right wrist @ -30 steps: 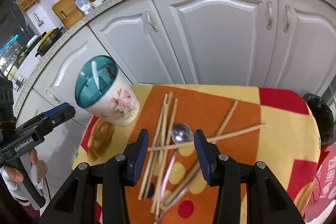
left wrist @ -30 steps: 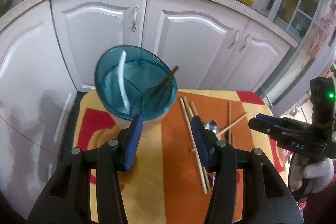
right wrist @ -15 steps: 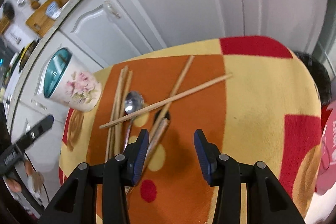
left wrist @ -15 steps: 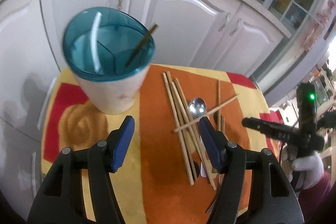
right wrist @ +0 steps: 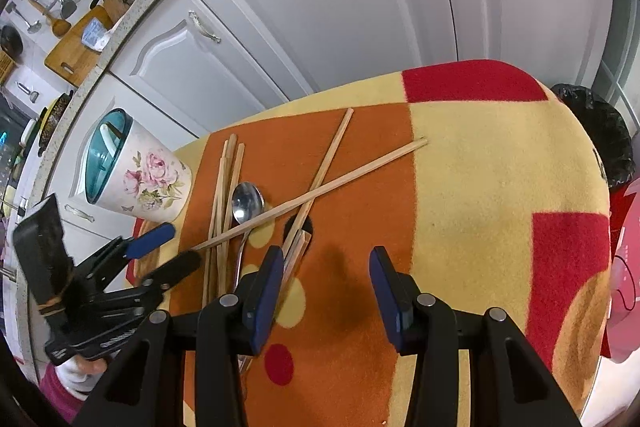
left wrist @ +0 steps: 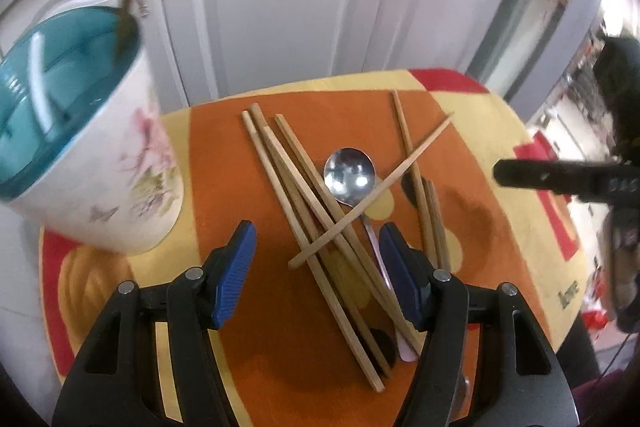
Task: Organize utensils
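While our left gripper (left wrist: 316,265) hangs with jaws apart, empty, having just been opening, the chopsticks (left wrist: 312,203) and spoon (left wrist: 349,175) lie crossed on the cloth (left wrist: 496,131) beside the holder (left wrist: 100,163). From the right, our right gripper (right wrist: 322,291) stands part open, holding nothing, over bare cloth beside the pile.

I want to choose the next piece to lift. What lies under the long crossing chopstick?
Under the long crossing chopstick lie the bundle of chopsticks and the spoon at its neck. The spoon's handle end is covered.
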`<state>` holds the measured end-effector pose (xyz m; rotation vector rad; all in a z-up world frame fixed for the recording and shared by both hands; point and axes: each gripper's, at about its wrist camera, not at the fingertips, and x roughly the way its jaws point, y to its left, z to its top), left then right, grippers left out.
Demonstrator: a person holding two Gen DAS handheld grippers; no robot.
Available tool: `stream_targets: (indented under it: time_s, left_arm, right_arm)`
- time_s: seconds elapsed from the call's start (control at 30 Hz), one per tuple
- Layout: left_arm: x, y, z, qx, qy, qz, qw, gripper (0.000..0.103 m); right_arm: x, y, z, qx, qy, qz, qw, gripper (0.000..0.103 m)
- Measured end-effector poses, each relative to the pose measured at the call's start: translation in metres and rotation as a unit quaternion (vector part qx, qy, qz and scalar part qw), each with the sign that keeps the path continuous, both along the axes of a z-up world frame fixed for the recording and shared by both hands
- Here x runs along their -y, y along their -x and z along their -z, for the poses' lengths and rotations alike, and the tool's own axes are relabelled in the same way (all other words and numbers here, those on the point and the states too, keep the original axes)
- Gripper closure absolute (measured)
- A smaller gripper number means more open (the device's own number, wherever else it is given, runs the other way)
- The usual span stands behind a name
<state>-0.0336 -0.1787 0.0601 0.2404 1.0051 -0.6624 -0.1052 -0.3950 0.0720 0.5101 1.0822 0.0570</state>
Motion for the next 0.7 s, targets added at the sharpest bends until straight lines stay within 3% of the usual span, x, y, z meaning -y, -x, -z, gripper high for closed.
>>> stream_targets:
  time_s: [0.07, 0.17, 0.2, 0.47, 0.63, 0.7]
  left_arm:
    - [0.006, -0.003, 0.007, -0.014, -0.009, 0.016, 0.9997, 0.043]
    - [0.015, -0.006, 0.018, -0.048, -0.015, 0.042, 0.9979, 0.090]
    - [0.016, -0.005, 0.018, -0.055, -0.009, 0.045, 0.9974, 0.096]
    - [0.026, 0.036, 0.003, -0.067, 0.022, 0.088, 0.9936, 0.097]
    - [0.030, 0.053, 0.003, -0.102, 0.050, 0.101, 0.9884, 0.097]
    - [0.029, 0.057, 0.000, -0.097, 0.050, 0.096, 0.9894, 0.097]
  right_arm:
    - [0.001, -0.001, 0.000, 0.000, -0.004, 0.002, 1.000, 0.060]
    - [0.003, -0.002, 0.001, -0.001, -0.009, 0.007, 1.000, 0.060]
    - [0.004, -0.003, 0.002, -0.002, -0.009, 0.008, 1.000, 0.060]
    - [0.009, -0.016, 0.009, -0.010, -0.016, 0.022, 1.000, 0.060]
    - [-0.003, -0.032, 0.005, 0.006, -0.009, 0.003, 1.000, 0.060]
    - [-0.007, -0.040, 0.006, 0.007, 0.000, -0.003, 1.000, 0.067]
